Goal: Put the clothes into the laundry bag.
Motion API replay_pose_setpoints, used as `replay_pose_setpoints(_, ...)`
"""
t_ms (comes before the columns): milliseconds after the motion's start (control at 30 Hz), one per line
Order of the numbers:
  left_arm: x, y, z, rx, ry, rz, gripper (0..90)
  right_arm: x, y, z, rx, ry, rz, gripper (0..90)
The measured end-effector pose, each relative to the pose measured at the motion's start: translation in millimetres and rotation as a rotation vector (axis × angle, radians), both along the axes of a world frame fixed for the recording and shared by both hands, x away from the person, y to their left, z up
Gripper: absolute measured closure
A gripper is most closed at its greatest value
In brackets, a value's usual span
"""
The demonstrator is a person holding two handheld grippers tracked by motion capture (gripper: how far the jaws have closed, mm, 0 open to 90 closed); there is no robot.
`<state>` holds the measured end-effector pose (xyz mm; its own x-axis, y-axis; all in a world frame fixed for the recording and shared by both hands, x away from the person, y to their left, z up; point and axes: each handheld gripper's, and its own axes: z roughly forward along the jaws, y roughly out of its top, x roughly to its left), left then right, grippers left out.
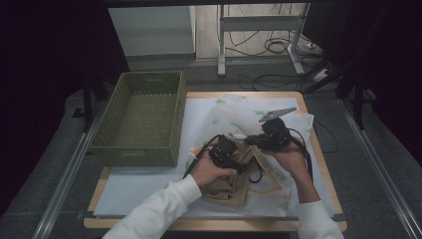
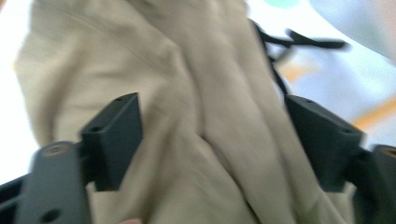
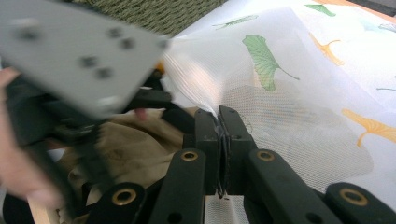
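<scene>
A crumpled tan garment (image 1: pixel 234 186) lies on the table, partly inside a white mesh bag (image 1: pixel 234 112) printed with green and orange leaves. My left gripper (image 1: pixel 225 149) hovers over the garment. In the left gripper view its jaws (image 2: pixel 210 107) stand wide apart, open, with the tan cloth (image 2: pixel 196 70) bulging between them and the pads clear of it. My right gripper (image 1: pixel 254 141) is just to its right. In the right gripper view its jaws (image 3: pixel 218 114) are shut on the mesh bag's edge (image 3: pixel 289 102), lifting it above the garment (image 3: pixel 135 140).
A green woven basket (image 1: pixel 144 117) stands empty at the table's left, close to the bag. A white sheet (image 1: pixel 139 184) covers the wooden tabletop (image 1: pixel 328 184). Black cables trail from both grippers across the bag. Table legs and floor cables lie beyond the far edge.
</scene>
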<state>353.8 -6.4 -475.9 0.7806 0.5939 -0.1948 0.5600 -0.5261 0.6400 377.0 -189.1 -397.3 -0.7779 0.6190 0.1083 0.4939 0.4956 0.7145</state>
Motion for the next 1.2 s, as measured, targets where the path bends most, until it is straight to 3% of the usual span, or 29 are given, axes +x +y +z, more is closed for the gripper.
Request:
replay_pose_setpoints(233, -23.5, 24.3, 5.5, -0.052, -0.037, -0.015, 18.1, 0.9, -1.2, -1.0, 0.001, 0.004, -0.004, 86.6)
replay_pose_setpoints(433, -33.9, 46.3, 5.2, -0.108, -0.054, -0.006, 21.7, 2.7, -2.0, -3.3, -0.002, 0.011, -0.008, 86.6)
replay_pose_setpoints(667, -40.0, 63.6, 4.1, -0.110, -0.068, 0.020, 27.7, 2.6, -2.2, -3.6, -0.007, 0.010, -0.009, 86.6)
replay_pose_setpoints(800, -46.2, 71.2, 4.0, -0.091, -0.087, 0.031, 38.6, 2.6, -2.7, -3.5, -0.008, 0.012, -0.009, 86.6)
replay_pose_setpoints(933, -53.2, 78.0, 4.3, -0.083, -0.103, 0.039, 57.4, 2.5, -3.2, -3.6, -0.007, 0.012, -0.013, 86.6)
replay_pose_setpoints(1100, -57.1, 87.5, 3.0, -0.101, -0.104, 0.037, 81.0, 2.6, -3.4, -3.8, -0.009, 0.011, -0.013, 86.6)
replay_pose_setpoints(1200, -59.6, 93.1, 3.0, -0.109, -0.098, 0.029, 88.3, 2.4, -3.0, -4.0, -0.010, 0.013, -0.013, 86.6)
